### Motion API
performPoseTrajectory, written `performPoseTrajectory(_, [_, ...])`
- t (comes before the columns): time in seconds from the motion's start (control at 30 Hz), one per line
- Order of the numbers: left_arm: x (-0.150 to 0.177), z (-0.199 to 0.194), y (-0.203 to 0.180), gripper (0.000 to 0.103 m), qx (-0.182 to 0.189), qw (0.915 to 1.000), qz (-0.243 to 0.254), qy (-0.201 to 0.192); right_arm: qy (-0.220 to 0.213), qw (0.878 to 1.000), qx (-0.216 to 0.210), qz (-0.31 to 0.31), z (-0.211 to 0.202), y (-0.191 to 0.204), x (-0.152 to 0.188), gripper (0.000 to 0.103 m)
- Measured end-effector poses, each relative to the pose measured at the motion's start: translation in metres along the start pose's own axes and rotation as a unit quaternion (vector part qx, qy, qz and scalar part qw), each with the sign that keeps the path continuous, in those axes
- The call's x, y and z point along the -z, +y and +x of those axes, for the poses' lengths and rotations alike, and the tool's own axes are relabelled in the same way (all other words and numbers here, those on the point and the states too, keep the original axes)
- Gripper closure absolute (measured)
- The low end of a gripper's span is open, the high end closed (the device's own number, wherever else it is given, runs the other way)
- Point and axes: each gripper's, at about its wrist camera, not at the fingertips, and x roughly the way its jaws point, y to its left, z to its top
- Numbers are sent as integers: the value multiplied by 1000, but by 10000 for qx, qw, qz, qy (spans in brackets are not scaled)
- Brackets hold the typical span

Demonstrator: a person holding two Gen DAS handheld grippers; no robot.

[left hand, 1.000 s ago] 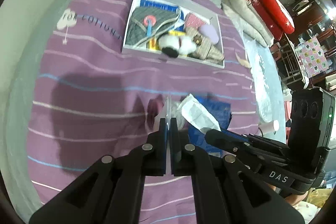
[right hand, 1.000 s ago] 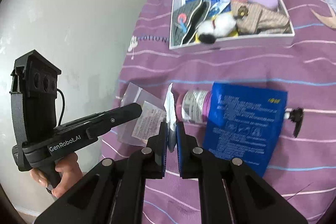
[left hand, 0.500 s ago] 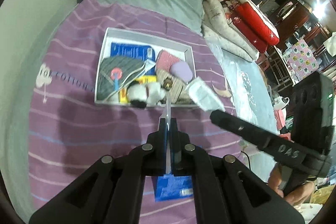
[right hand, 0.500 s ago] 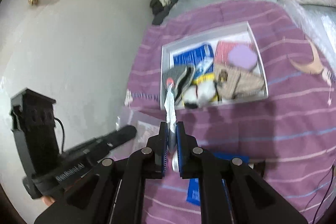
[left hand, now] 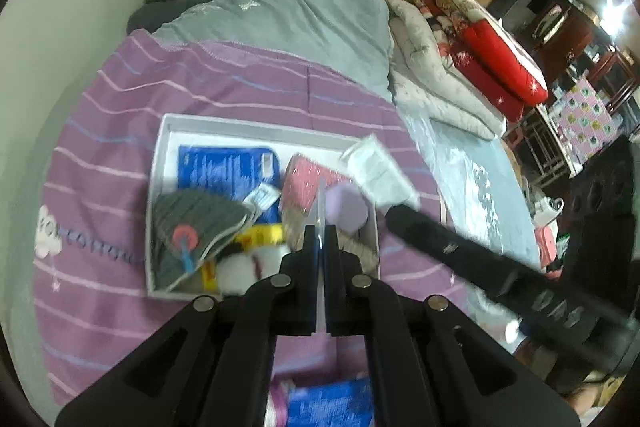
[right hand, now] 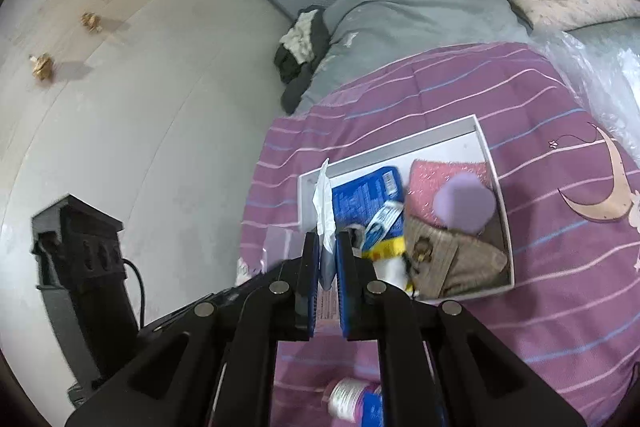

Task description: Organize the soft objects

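A: Purple striped bedding is covering the bed (left hand: 224,95), with a grey blanket (left hand: 304,15) lying at its far edge and the white box (left hand: 256,126) sitting mid-bed, already crowded with a blue pack (left hand: 224,167), a grey knit piece (left hand: 192,223) and a lilac pad (left hand: 346,207).

B: And the packet (left hand: 378,173)?

A: It is hanging over the box's right end, both grippers clamping it. The left gripper (left hand: 320,233) is pinching a thin clear edge; the right gripper (right hand: 328,241) is squeezing the crumpled white end (right hand: 325,203).

B: What is worrying you?

A: The film looks slippery, and the left gripper is biting only a sliver, so I judge it could slide out. If one gripper is letting go before the other, the packet may be swinging past the box wall onto the bed. That box is also looking full, so it could be perching on the pile and rolling off.
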Motion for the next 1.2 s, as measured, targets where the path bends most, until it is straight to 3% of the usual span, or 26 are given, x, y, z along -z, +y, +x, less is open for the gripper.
performPoseTrajectory(0.13, [-13,26,0,100,182,9998,13,-120,-312,9986,338,270,10,-22,-9,96])
performPoseTrajectory(0.3, [-24,59,12,100,0,9993,26,-372,-688,9955,456,456,18,-42,-21,96])
performPoseTrajectory(0.4, [-23,84,28,100,242,9996,-85,-95,-713,9960,285,452,31,-50,-16,96])
performPoseTrajectory(0.5, [-21,93,42,100,276,9988,-386,89,-453,9978,21,487,49,-56,-12,96])
performPoseTrajectory(0.6, [-16,90,48,100,-352,9983,-463,79,-394,9982,170,420,63,-54,-10,96])
performPoseTrajectory(0.7, [-11,87,49,100,-1024,9933,-528,-45,-292,9987,-20,417,77,-54,-9,96])
performPoseTrajectory(0.83, [-6,85,59,83,-751,9937,-829,-23,-81,9981,-283,536,97,-56,-6,96])
performPoseTrajectory(0.93, [0,72,60,55,-722,9938,-829,-164,-127,9979,-284,568,103,-57,-5,96])
performPoseTrajectory(1.07, [12,45,58,54,-974,9897,-980,-385,-168,9967,-472,643,105,-61,-4,96])
performPoseTrajectory(1.2, [22,12,52,53,-713,9929,-784,-543,-85,9965,-453,691,113,-61,-2,96])
